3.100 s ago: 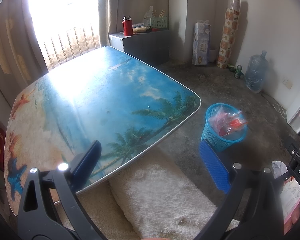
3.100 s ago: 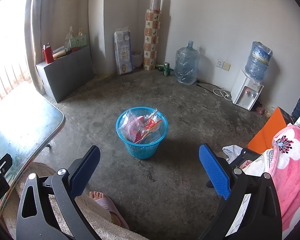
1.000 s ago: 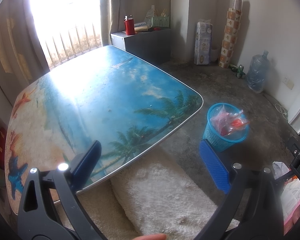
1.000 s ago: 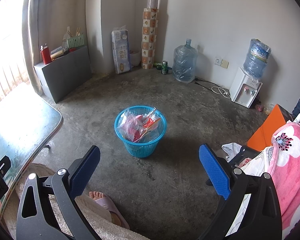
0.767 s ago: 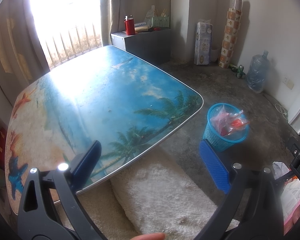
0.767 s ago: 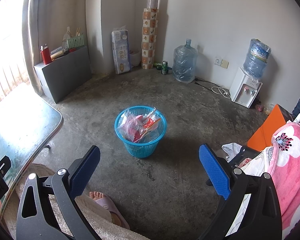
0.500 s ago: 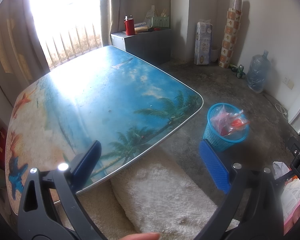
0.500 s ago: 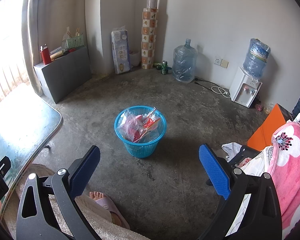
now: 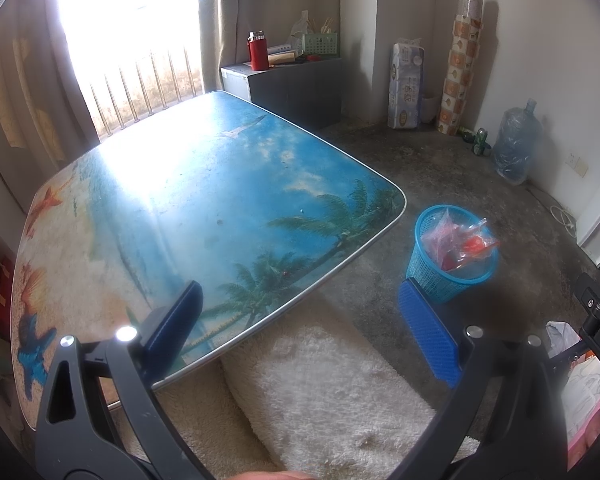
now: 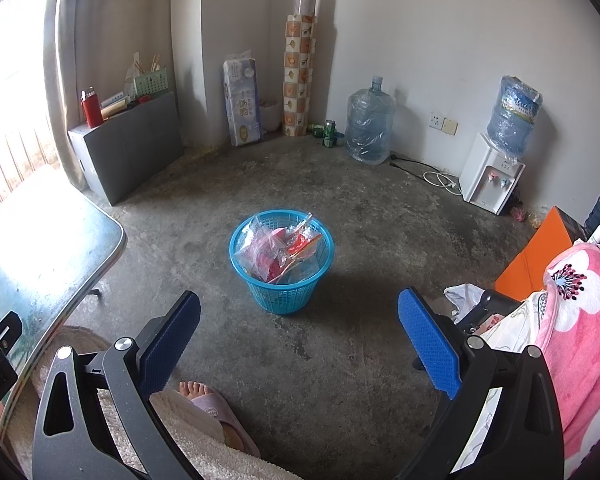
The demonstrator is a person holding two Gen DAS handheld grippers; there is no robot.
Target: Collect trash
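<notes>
- The left gripper (image 9: 298,330) is hanging with its jaws spread wide and nothing between them, over the near edge of the beach-print table (image 9: 204,208); the right gripper (image 10: 298,330) is likewise released and empty, facing out over the bare concrete floor (image 10: 380,248).
- The blue basket (image 10: 282,264) is sitting ahead of the right gripper, roughly centred between its fingers but well apart from them; from the left gripper it is lying ahead and to the right, past the table corner.
- The basket is already holding the trash (image 10: 278,254), clear bags and red wrappers piled up to the rim and poking above it. A careless pinch on the rim is likely tipping the light basket or spilling the top pieces.
- The crinkly film is looking slippery, so a grasp on a bag alone risks sliding off.
- Below the right gripper, a foot in a pink slipper (image 10: 216,412) is resting on the floor; a low reach is risking a bump.
- No loose trash is showing on the tabletop, so the left gripper is risking a wasted pass there.
</notes>
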